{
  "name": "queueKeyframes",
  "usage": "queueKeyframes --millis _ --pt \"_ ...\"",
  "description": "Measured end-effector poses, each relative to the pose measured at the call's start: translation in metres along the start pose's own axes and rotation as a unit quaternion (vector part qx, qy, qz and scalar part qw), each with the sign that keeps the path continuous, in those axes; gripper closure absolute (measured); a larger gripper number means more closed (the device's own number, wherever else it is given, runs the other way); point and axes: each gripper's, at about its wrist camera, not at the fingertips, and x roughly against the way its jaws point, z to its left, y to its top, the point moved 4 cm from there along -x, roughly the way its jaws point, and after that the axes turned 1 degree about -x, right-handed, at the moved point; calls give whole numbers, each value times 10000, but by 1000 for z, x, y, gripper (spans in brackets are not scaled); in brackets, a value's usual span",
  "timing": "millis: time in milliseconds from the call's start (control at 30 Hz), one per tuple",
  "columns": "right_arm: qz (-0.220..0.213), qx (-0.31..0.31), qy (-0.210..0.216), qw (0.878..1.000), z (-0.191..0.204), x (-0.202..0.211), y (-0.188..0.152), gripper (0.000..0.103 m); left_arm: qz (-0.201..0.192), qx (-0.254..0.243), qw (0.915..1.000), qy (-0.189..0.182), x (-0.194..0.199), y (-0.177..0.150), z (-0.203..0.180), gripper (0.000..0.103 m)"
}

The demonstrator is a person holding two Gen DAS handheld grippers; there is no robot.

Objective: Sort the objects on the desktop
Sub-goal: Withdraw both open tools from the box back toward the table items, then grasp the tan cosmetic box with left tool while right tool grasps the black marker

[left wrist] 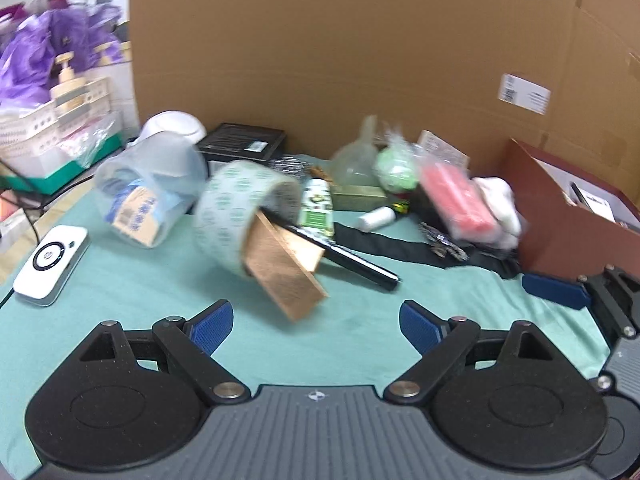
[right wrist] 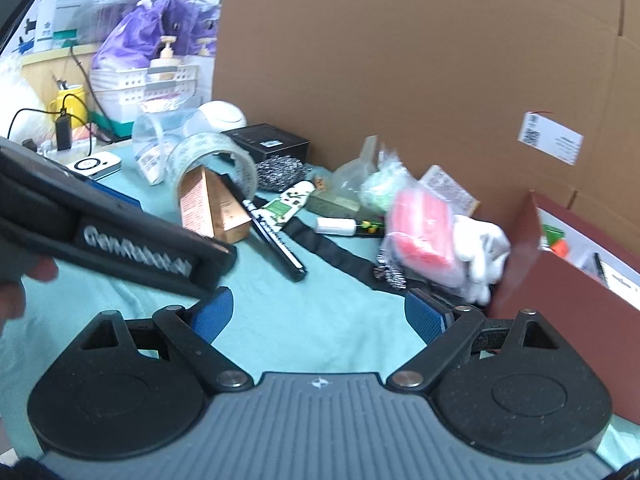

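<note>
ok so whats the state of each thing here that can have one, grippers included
left gripper: open, empty
right gripper: open, empty
tape roll: tipped on its side, copper box poking through it
copper box: tilted, leaning in the roll
clear jar: lying on its side
brown box: open, items inside
black pen: lying flat on the cloth

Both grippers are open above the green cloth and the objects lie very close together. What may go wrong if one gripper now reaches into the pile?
1. The copper box leans against the tape roll and the black remote; pulling any one would probably shift the others.
2. The right gripper sits close to the red-brown box, so a swing may knock its wall.
3. The left gripper works beside the right one; they may collide.
</note>
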Motion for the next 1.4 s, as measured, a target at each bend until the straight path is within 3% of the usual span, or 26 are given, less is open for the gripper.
queueKeyframes --millis 200,467,533,733,900,1067,1133,1233,1300,1400 --pt "41 89 342 9994 12 -22 7 13 51 259 9996 -104 -16 5 17 27" --pt "176 180 627 9977 23 -50 16 14 154 394 9990 -142 -41 11 24 29" --pt "178 219 720 9970 25 -54 17 16 138 453 9988 -110 -46 15 30 36" --pt "259 240 882 9955 32 -67 22 24 118 469 9988 65 -63 31 48 38" --pt "334 263 853 9954 31 -79 24 27 163 280 9995 -51 -62 29 48 49" --pt "508 144 894 9946 26 -96 25 43 291 100 9989 -368 -50 17 42 69" --pt "600 119 993 9932 28 -101 24 65 346 14 9985 -432 -46 12 40 70" --pt "642 37 1139 9914 30 -95 22 83 372 -166 9982 -439 -39 4 36 71" --pt "679 67 1127 9913 29 -89 19 91 408 -257 9975 -510 -33 -1 33 71" --pt "786 27 1198 9897 26 -74 11 91 471 -313 9961 -679 -24 -11 29 72"
